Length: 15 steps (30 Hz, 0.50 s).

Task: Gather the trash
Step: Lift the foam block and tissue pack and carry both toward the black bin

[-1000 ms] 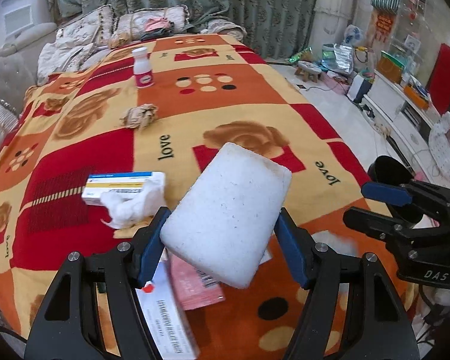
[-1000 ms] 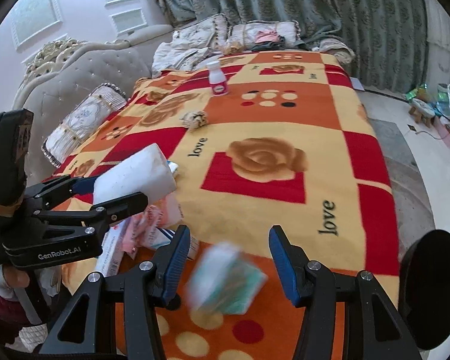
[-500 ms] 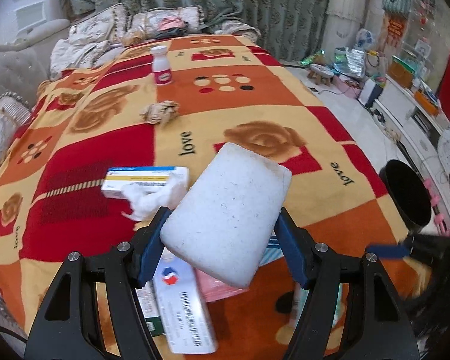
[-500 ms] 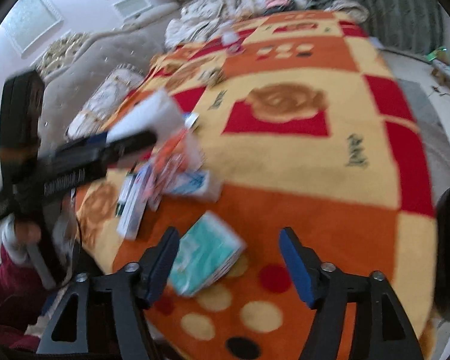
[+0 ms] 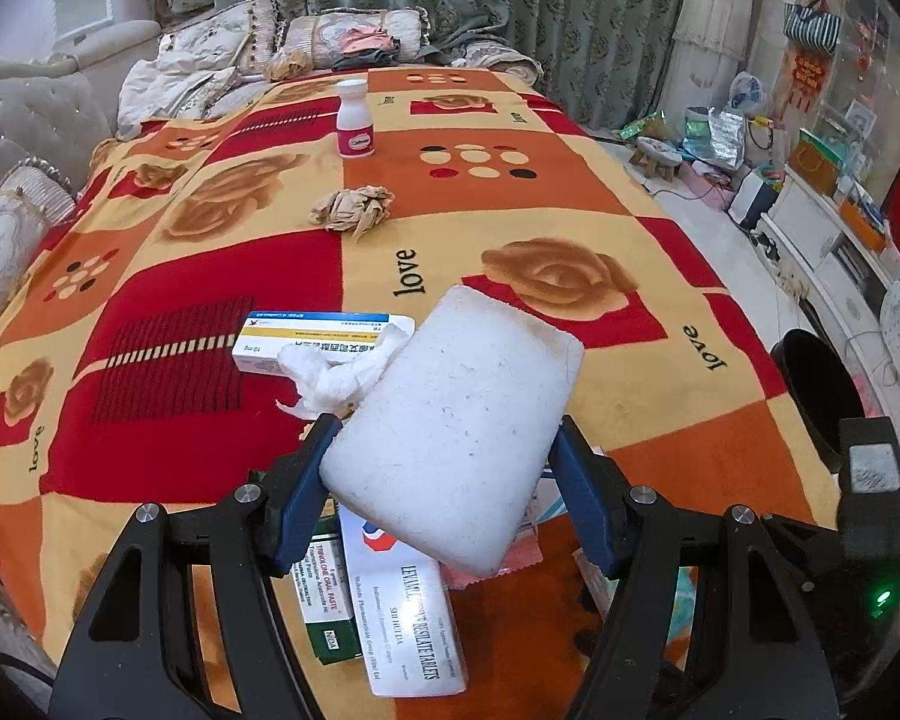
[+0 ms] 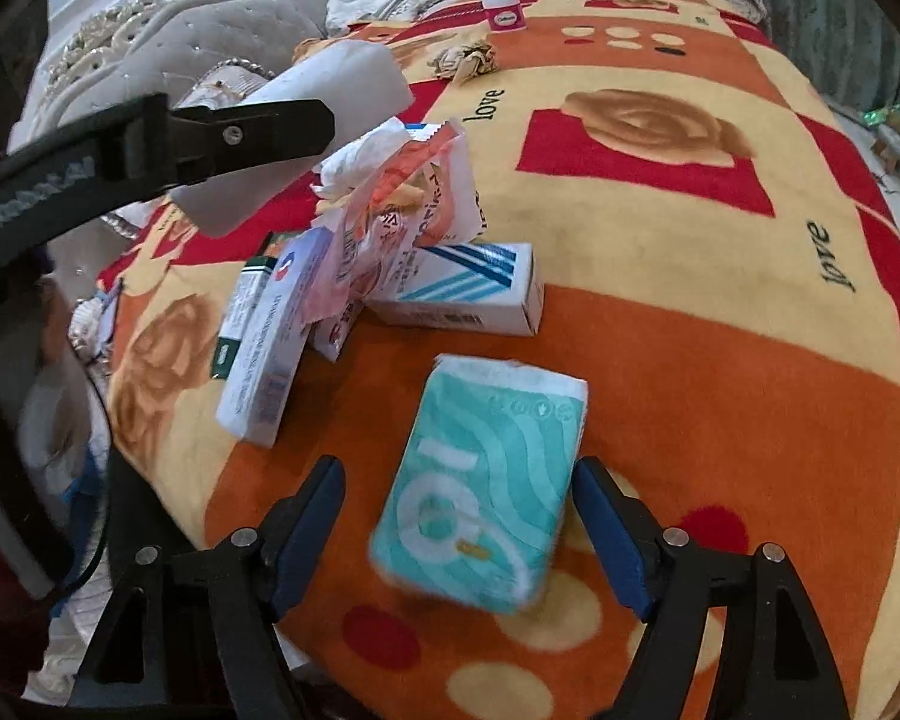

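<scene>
Bed blanket (image 5: 660, 228), patterned red, orange and yellow with roses and the word "love", carries all the trash. Black bin (image 5: 822, 396) stands off the blanket's right edge in the left wrist view.

Left gripper (image 5: 444, 480): jaws part-open and clamped on a white foam block (image 5: 456, 420), one blue pad on each side of it. Block is held tilted, raised above the pile of cartons. In the right wrist view the same block (image 6: 324, 120) shows at upper left behind the left gripper's black finger.

Right gripper (image 6: 456, 534): jaws have just been opening. Teal tissue pack (image 6: 486, 480) lies on the blanket between them; a gap shows on each side, so the pads do not press it. Pack is released. Its outline is slightly blurred.

Pile, near edge of blanket, just left of the tissue pack:
- blue-striped white carton (image 6: 462, 294), lying flat, nearest the pack
- long white tablet carton (image 6: 270, 348), tilted, with a green-and-white carton (image 6: 237, 312) beside it
- pink-printed wrappers (image 6: 402, 204) heaped on top of the cartons
- crumpled white tissue (image 5: 336, 372) touching a blue-and-yellow carton (image 5: 312, 339)

Further up the blanket, well apart from the pile: crumpled brown paper (image 5: 351, 210); beyond it a small white bottle with pink label (image 5: 354, 120), upright.

Pillows and bedding (image 5: 210, 60) at the head end; green curtain (image 5: 510, 0) behind.
</scene>
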Each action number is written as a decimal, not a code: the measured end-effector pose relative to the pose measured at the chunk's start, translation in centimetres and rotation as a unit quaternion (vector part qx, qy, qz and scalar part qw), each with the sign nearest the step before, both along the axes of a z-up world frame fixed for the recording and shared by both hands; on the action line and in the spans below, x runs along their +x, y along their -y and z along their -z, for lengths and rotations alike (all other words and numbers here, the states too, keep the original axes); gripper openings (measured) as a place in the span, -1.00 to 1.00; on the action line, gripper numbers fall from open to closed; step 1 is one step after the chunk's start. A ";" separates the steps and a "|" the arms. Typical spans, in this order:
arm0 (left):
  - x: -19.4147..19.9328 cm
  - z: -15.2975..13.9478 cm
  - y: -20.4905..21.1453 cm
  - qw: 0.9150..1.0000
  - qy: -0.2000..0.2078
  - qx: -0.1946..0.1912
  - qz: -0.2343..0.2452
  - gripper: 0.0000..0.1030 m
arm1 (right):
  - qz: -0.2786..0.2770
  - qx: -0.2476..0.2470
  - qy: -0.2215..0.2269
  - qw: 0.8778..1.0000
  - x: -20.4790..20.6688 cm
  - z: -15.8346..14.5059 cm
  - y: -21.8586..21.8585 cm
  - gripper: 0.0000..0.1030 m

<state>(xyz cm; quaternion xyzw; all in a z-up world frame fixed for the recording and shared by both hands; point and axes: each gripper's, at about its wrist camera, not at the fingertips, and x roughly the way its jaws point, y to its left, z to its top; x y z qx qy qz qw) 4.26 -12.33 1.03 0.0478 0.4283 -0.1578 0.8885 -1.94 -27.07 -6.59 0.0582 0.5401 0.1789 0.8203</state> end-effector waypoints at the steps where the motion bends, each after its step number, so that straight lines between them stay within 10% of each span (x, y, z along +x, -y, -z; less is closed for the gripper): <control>1: 0.0 0.0 -0.1 1.000 -0.001 -0.002 -0.001 0.34 | -0.002 -0.010 0.005 1.000 0.2 0.1 -0.3 0.47; 7: -0.3 -0.3 0.4 1.000 0.001 -0.008 0.005 0.34 | -0.006 -0.028 0.026 0.999 -0.4 0.5 0.7 -0.06; 15: -0.7 -1.0 4.4 0.999 0.005 -0.017 0.039 0.34 | 0.047 -0.019 0.065 0.997 -0.2 -2.5 6.9 -0.09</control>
